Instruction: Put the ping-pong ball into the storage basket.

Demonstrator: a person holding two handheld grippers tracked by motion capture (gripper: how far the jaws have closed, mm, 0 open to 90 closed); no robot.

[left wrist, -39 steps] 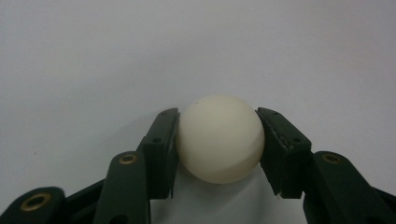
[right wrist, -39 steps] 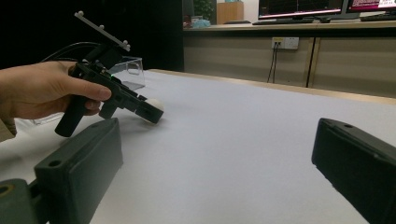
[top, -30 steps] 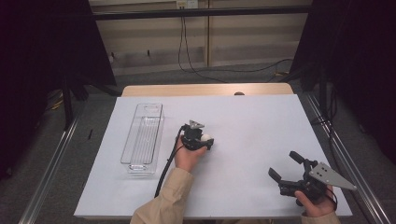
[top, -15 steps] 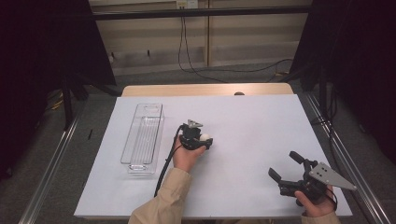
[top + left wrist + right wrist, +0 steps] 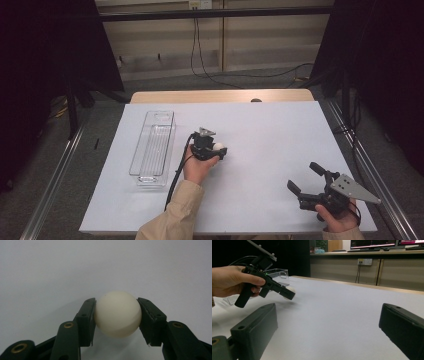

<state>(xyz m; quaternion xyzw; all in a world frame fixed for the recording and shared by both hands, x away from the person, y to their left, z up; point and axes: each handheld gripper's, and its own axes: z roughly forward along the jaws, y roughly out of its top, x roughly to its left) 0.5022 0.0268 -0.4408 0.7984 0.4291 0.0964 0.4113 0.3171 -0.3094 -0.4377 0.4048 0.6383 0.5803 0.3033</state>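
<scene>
Left gripper view has the left hand-held gripper [image 5: 117, 322] clamped on a ball [image 5: 118, 313] over the surface [image 5: 270, 130]; the right hand-held gripper [image 5: 306, 179] stands apart, empty.

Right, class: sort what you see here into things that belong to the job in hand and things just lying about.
Job in hand:
- ball, clamped in the left tool
- clear tray, probably where the ball goes

Lying about:
- right tool, open, idle
- wall cables
- wooden table edge
</scene>
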